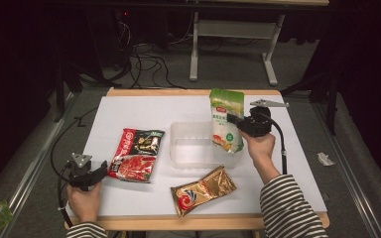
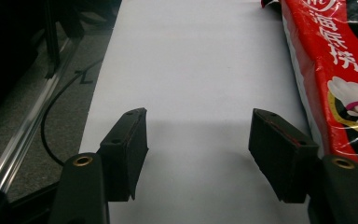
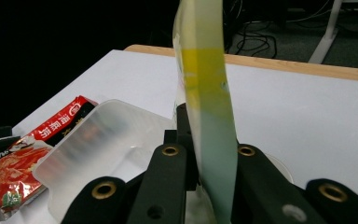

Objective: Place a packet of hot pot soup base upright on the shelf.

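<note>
From the high view, the right gripper (image 1: 235,120) is clamped on the edge of a green-and-white pouch (image 1: 226,121), its jaws shut tight on the packaging. The pouch stands upright, its lower end inside the right part of a clear plastic tub (image 1: 191,145) on the white bench (image 1: 144,106), and the tub lies just left of and below the jaws. The right hand (image 1: 259,145) grips the tool from below. A gold packet (image 1: 203,190) lies flat on the bench, nearer the person than these jaws and apart from the tub. The left gripper (image 1: 99,173) rests low at the near left, its jaws spread with nothing between them; a red-and-black packet (image 1: 136,154) lies just beyond and to the right of their tips.

In the left gripper view, the left gripper (image 2: 198,140) has its jaws wide apart over bare bench (image 2: 191,60). The red-and-black packet (image 2: 335,70) runs alongside the right-hand jaw, just outside it; whether they touch is unclear.

In the right gripper view, the right gripper (image 3: 205,154) pinches the pouch (image 3: 205,74), which rises edge-on from between the closed jaws. The clear tub (image 3: 102,140) sits left of the jaws, and the red-and-black packet (image 3: 23,163) lies farther left beyond it.
</note>
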The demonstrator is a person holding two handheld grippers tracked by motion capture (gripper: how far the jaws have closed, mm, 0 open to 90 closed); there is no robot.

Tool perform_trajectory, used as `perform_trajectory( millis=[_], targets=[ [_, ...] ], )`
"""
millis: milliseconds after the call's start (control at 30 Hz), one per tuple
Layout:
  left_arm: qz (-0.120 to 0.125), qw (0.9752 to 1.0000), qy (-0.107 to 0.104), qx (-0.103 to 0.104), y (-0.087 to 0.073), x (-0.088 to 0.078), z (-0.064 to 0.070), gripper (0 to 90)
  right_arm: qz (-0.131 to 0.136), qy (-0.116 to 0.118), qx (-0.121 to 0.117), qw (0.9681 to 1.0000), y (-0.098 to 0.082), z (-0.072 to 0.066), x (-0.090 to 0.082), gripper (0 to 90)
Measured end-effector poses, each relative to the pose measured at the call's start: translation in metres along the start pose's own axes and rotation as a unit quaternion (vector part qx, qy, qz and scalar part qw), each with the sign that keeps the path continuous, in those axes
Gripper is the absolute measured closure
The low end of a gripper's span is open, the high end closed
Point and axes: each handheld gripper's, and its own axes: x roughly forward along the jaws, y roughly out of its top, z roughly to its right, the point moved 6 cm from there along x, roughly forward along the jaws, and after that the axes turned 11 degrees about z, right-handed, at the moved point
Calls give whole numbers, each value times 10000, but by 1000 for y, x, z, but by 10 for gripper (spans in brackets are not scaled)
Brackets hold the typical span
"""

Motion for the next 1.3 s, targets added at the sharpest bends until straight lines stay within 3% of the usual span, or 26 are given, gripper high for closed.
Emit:
perform_trajectory(
  millis=[133,333,467,567,767,1000,1300],
  targets=[
    [0,10000,2,6,0,0,0,377,128,-36,-69,9999,-1,0,3,881],
    [8,10000,-7,0,0,0,0,378,106,7,-125,9999,-4,-1,3,865],
    [19,10000,4,-3,0,0,0,377,95,90,-173,9998,-3,-4,-3,804],
    [4,10000,-1,5,0,0,0,378,-25,75,-415,9991,-8,-7,-7,800],
    [18,10000,12,13,0,0,0,378,-49,94,-353,9993,-11,-3,-15,796],
    [19,10000,17,15,0,0,0,377,-249,138,-473,9985,-17,-3,-21,880],
    [8,10000,14,31,0,0,0,378,-338,80,-619,9975,-27,0,-29,898]
  ],
)
